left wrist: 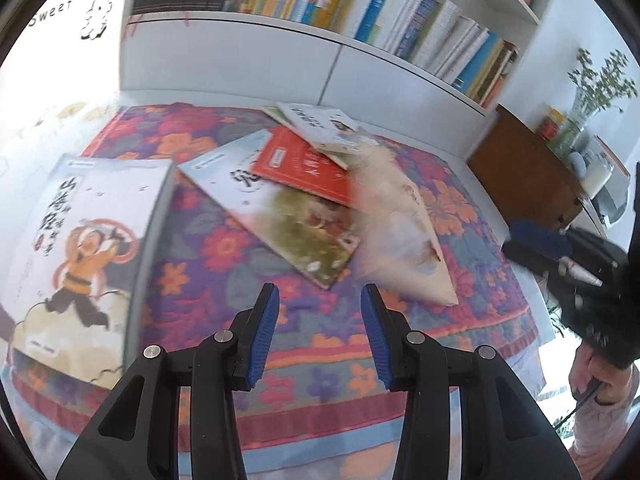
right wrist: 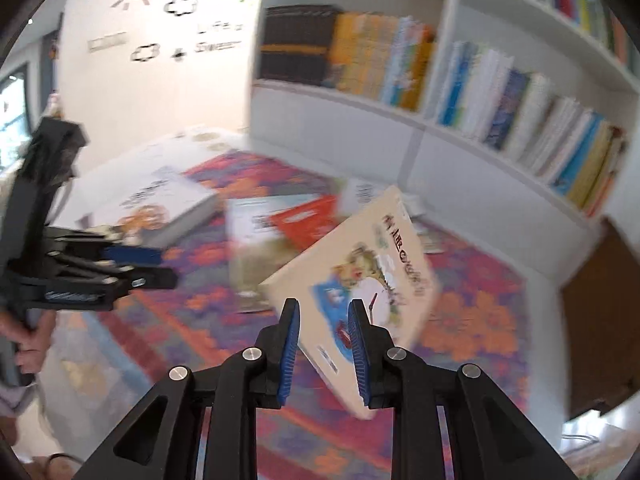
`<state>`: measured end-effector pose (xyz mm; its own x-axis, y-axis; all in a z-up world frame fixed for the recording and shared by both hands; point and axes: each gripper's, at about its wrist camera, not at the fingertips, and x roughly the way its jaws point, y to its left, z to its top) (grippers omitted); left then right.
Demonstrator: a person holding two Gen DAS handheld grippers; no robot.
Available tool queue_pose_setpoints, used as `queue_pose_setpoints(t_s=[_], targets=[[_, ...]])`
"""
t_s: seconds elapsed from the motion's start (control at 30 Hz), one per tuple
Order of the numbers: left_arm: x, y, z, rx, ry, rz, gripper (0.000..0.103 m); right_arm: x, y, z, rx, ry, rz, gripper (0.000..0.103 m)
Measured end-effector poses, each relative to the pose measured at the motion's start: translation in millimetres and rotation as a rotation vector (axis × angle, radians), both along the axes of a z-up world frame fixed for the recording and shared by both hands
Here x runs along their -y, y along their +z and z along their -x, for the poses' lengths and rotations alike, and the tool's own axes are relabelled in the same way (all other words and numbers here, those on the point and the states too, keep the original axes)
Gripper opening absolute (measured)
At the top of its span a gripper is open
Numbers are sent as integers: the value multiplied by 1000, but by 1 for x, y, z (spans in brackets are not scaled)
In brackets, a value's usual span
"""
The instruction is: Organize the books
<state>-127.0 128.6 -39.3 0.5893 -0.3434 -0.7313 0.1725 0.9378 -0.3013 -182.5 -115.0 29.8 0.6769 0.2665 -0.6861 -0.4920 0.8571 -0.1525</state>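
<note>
While the white bookshelf (right wrist: 420, 120) holds rows of upright books, the left gripper (left wrist: 320, 332) hangs narrow and empty over the floral cloth (left wrist: 208, 248). The right gripper's (right wrist: 324, 348) jaws, slightly parted, flank a tilted cream picture book (right wrist: 360, 276).

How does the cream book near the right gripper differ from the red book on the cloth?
The cream book is tilted, blurred and seems partly lifted off the flowered cloth; the red book lies flat and sharp. The cream book is on its own by the right gripper; the red book sits in a pile between other books. Both are thin illustrated paperbacks.
</note>
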Motion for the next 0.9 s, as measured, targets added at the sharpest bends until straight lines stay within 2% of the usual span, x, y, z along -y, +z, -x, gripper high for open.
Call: queue_pose_setpoints(t_s=[0.07,0.1,0.2,0.33,0.43,0.63,0.8,0.87,0.9], targets=[[-3,-2,-1,-2,6,-1,40,-3,-9,-5,-70,17,-55,67],[-4,-3,-2,-5,7,-4,40,-1,-12,-7,-94,13,-80,71],[-1,-8,-11,-18,0,-10,40,15,-22,-24,-197,-35,-166,71],[15,-15,-29,-25,-28,-11,40,57,-42,-52,-320,-174,-301,71],[32,-23,-48,-29,-49,-28,40,84,-60,-67,-385,-237,-360,71],[65,-40,-81,-21,-88,-60,40,110,-92,-91,-440,-299,-420,71],[79,-66,-97,-57,-90,-80,40,112,-120,-112,-487,-294,-487,71],[80,-77,-99,-57,-91,-78,40,109,-120,-114,-441,-272,-494,71],[80,-76,-96,-19,-91,-77,43,108,-120,-114,-430,-267,-494,71]])
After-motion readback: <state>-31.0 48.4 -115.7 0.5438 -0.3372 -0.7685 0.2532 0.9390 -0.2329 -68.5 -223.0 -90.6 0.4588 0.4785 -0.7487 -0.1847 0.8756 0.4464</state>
